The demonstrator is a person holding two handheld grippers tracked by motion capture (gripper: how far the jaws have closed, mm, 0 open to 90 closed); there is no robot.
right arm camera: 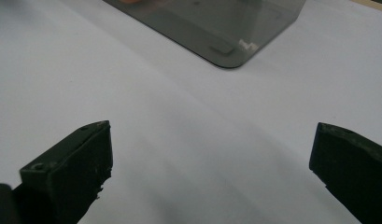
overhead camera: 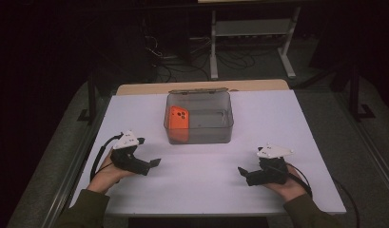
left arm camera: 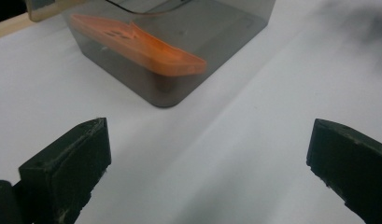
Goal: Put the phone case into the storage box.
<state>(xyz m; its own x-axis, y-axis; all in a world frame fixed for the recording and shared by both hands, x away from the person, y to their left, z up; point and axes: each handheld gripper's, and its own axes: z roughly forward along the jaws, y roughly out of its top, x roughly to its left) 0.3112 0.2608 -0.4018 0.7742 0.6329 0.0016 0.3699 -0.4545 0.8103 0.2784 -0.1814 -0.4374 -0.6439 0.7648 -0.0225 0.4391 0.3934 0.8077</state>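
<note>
A smoky clear plastic box (overhead camera: 199, 118) stands in the middle of the white table (overhead camera: 201, 185). An orange phone case (overhead camera: 179, 118) leans inside it against the left wall; in the left gripper view the orange case (left arm camera: 142, 49) shows through the box wall (left arm camera: 212, 42). My left gripper (overhead camera: 157, 162) rests near the table's left front, open and empty, pointing right. My right gripper (overhead camera: 240, 170) rests at the right front, open and empty, pointing left. The left gripper's jaws (left arm camera: 207, 154) stand wide apart over bare table. The right gripper's jaws (right arm camera: 209, 158) also stand wide, with the box corner (right arm camera: 226, 46) ahead.
The box's lid (overhead camera: 198, 90) stands hinged up at its back edge. A strip of bare wood (overhead camera: 258, 85) shows behind the white sheet. Beyond the table are a dark floor, cables and a white stand (overhead camera: 251, 28).
</note>
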